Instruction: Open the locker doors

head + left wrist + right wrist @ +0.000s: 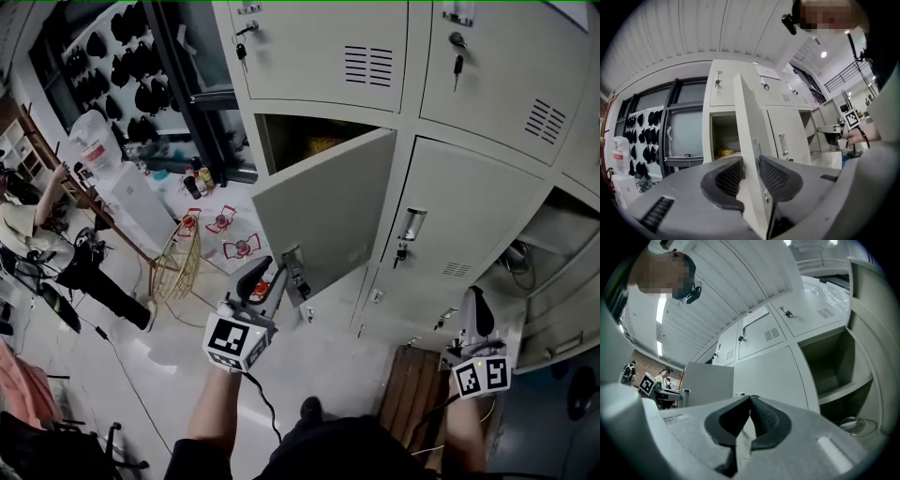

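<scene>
1. The left gripper (281, 277) is clamped on the free edge of a locker door (328, 211) close to its latch. The left gripper view shows a ribbed pad (730, 177) pressed against each face of the panel.
2. That door hangs part-way open and swings out from its hinge on the right. The compartment behind it holds something yellow (323, 145) that is too small to identify.
3. The right gripper (478, 314) has its jaws together with nothing between them. It is held low in front of the lockers and is clear of every door.
4. The neighbouring door (459, 216) with the upright handle (411, 225) is closed. The top-row doors (319, 47) are also closed, with keys in their locks. A compartment at the far right (572, 225) already stands open.
5. Judgement: the step in hand is swinging the gripped door wide, and the task is far from complete.
6. Judgement: the next move calls for carrying the edge along the door's arc rather than pulling straight, then letting go. The idle right gripper is well placed for the handle of the closed door and must open its jaws before approaching.
</scene>
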Demonstrator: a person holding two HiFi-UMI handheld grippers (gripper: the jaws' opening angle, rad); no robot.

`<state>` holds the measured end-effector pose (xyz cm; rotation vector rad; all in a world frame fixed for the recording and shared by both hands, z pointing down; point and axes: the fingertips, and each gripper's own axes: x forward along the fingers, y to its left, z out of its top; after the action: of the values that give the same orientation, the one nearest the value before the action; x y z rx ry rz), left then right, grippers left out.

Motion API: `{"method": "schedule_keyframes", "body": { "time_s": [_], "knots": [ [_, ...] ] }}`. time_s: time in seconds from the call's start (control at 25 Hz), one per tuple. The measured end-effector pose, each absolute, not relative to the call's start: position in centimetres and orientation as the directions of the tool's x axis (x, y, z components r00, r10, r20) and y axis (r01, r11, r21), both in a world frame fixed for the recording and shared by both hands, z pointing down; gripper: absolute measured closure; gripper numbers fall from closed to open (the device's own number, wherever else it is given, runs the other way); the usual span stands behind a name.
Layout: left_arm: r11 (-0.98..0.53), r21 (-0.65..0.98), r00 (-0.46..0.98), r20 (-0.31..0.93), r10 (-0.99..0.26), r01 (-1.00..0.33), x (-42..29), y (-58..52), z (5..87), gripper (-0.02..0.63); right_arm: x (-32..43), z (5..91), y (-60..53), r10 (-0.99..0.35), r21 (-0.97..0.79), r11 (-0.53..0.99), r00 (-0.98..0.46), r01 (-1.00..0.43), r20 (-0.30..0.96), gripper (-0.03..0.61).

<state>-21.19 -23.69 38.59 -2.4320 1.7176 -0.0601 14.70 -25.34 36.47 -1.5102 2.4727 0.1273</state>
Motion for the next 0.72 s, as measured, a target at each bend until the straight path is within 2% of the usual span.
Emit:
{"method": "schedule_keyframes", "body": {
  "time_s": [0.28,0.48,0.72],
  "knots": [
    [-0.365,-0.314,0.396,-0.041,-0.917,-0.877,-13.4,-18.7,38.6,0.502,11.3,37.1,-25.5,-0.836,-0.050,0.520,-0.496,-0.853,-0.236,0.575],
    [-0.357,-0.317,0.394,-0.061,-0.917,-0.879,-10.2,-17.4,38.7,0.499,10.3,36.9,-25.1,-0.833,-0.039,0.524,-0.503,-0.851,-0.230,0.575],
    [-0.420,-0.347,0.468,-0.066,-0.881,-0.839,-6.7,-16.5,39.3,0.499,10.1,36.7,-24.9,-0.845,-0.026,0.505,-0.488,-0.862,-0.220,0.575]
  ]
}}
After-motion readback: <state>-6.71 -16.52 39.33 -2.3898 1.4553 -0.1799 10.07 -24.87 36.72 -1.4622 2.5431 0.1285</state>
